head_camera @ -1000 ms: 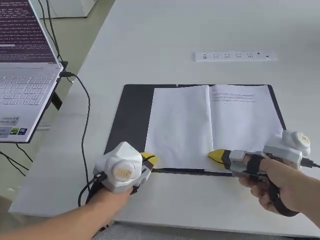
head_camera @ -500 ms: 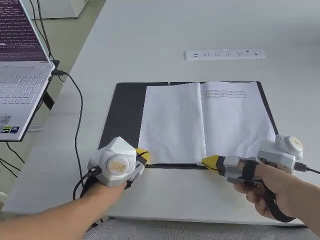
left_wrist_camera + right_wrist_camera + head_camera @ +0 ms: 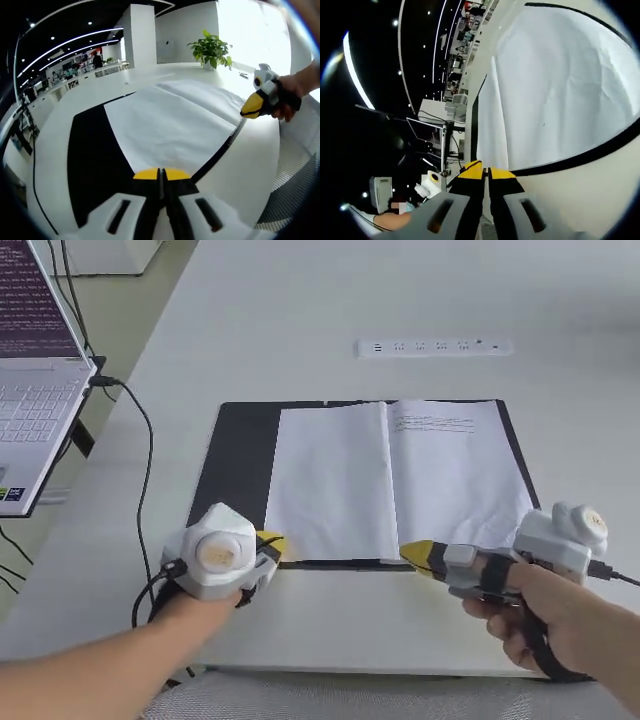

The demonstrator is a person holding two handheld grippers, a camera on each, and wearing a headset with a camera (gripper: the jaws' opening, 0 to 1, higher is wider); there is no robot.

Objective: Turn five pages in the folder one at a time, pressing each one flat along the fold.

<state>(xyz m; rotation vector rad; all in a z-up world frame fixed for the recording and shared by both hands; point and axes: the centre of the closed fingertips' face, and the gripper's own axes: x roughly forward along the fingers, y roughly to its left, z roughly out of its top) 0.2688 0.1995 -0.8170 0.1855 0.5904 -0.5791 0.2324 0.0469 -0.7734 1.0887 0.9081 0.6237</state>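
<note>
A black folder lies open on the white table, white pages spread flat on both sides of the fold. The left page is blank and the right page has a few printed lines at its top. My left gripper is shut, its yellow tips at the folder's near left edge, over the black cover. My right gripper is shut too, yellow tips at the folder's near edge just below the fold. Nothing sits between either pair of jaws. The left gripper view catches the right gripper.
A laptop stands open at the far left, and its black cable runs down along the table's left edge. A white power strip lies beyond the folder. Bare table stretches between the folder and the near edge.
The head camera has shifted, sliding the whole scene left and slightly up. Both grippers stay shut at the folder's near edge; the right one has edged a little left toward the fold.
</note>
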